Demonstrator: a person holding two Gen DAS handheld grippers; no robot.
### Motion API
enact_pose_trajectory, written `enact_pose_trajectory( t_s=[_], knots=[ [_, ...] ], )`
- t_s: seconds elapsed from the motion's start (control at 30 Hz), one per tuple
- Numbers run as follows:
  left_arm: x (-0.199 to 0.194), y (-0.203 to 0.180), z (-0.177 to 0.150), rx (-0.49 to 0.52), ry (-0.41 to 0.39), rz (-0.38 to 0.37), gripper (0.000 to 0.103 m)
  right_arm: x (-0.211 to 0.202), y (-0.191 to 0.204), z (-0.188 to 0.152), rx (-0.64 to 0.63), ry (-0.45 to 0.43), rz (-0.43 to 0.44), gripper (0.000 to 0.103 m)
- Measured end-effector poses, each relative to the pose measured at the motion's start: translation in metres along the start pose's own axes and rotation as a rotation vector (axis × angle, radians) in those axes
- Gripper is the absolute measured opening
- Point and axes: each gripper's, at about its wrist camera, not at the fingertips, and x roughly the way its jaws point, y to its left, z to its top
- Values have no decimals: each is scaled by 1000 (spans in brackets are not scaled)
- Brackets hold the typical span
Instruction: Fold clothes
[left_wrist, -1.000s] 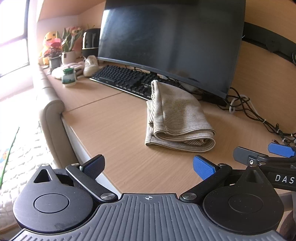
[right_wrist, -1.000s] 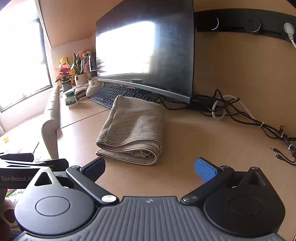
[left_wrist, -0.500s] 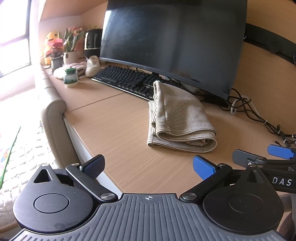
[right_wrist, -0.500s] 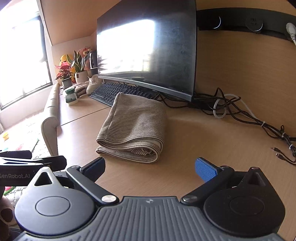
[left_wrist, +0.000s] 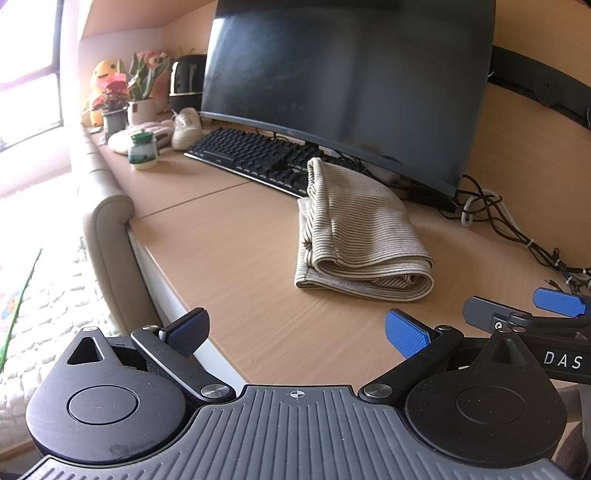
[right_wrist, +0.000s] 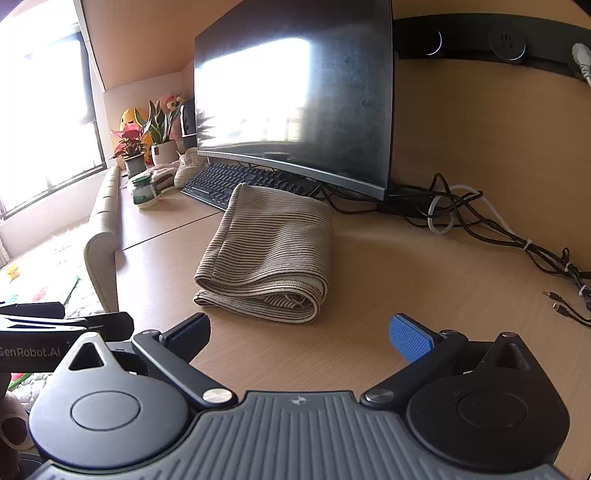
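Left tongs (left_wrist: 295, 328) spread wide, nothing between the pads, hovering at the near edge of the table (left_wrist: 229, 258). Right tongs (right_wrist: 299, 332) likewise wide and empty, low over the table, close beside the left pair; each unit shows at the edge of the other's view. Ahead of both, clear of any pad, lies the striped beige garment (left_wrist: 354, 229), already doubled into a thick rectangular bundle, rolled edge toward the tongs, far end near the keyboard (left_wrist: 251, 155) and below the monitor (left_wrist: 351, 81). A cable tangle (right_wrist: 480, 229) lies off to the right, well apart from the cloth. Judgement: folding reads as essentially done; step in hand looks like release and back-off, or a pause before one last tidy. If another fold is wanted, the next move calls for both tongs to go forward, pinch the near corners of the bundle, and carry them over together; the layers look loose enough to slip apart if only the top ply is caught. Versus the frame a second ago: tongs' opening unchanged, garment unmoved on the table, both views shifted only slightly.
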Motion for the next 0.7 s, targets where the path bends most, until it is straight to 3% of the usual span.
enact_pose_trajectory(
  t_s=[0.7],
  knots=[
    [0,1,-2,-15,11,-2,103,1,1,-1,7,10,3,103]
  ],
)
